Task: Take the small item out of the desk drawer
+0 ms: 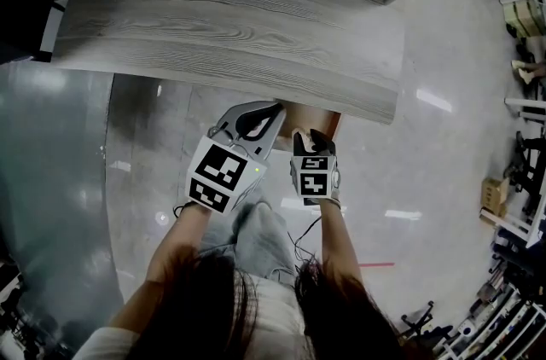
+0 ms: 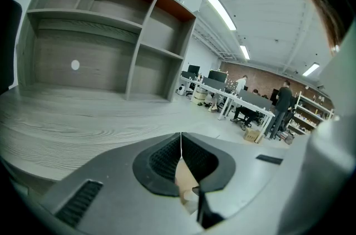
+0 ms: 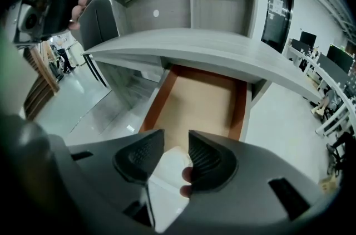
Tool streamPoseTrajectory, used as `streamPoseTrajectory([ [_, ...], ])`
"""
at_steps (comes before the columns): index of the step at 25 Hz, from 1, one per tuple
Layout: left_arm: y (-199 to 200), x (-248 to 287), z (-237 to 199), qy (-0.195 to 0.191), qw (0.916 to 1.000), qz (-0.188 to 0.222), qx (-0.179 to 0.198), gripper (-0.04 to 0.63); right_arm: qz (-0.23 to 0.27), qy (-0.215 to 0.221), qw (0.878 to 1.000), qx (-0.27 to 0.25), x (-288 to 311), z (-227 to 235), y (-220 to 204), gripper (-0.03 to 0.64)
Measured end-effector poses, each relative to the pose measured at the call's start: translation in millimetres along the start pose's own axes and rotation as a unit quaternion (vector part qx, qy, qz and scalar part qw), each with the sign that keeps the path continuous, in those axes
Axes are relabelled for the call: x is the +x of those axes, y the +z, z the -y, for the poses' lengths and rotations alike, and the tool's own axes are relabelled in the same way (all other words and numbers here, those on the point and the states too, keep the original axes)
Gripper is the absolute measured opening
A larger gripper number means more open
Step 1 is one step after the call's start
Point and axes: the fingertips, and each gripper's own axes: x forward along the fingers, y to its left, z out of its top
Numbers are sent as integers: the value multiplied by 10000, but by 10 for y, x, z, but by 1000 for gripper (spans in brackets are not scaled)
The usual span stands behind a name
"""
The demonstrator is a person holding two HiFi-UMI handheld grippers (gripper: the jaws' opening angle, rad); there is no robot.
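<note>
I'm working in an open-plan office: my grey wood-grain desk (image 1: 230, 34) carries a hutch (image 2: 105, 33) of open cubbyholes. Beyond it run rows of white work tables (image 2: 222, 96) with monitors (image 2: 217, 76), where people (image 2: 283, 101) stand and sit. Long strip lights (image 2: 222, 10) cross the white ceiling (image 2: 278, 22), the pale floor (image 1: 444, 153) is polished to a shine, and storage racks (image 2: 314, 111) line the far side.

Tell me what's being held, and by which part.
Nothing is held. The right gripper stands open above a pale item in the drawer; the left gripper is shut, empty.
</note>
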Motion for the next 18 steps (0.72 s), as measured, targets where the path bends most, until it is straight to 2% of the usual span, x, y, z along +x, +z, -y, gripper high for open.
streamPoseTrajectory([
  [18,-149,89,-125,-22,9999,-125,-78,18,-815,92,9964,-238,331,-33,-265,179],
])
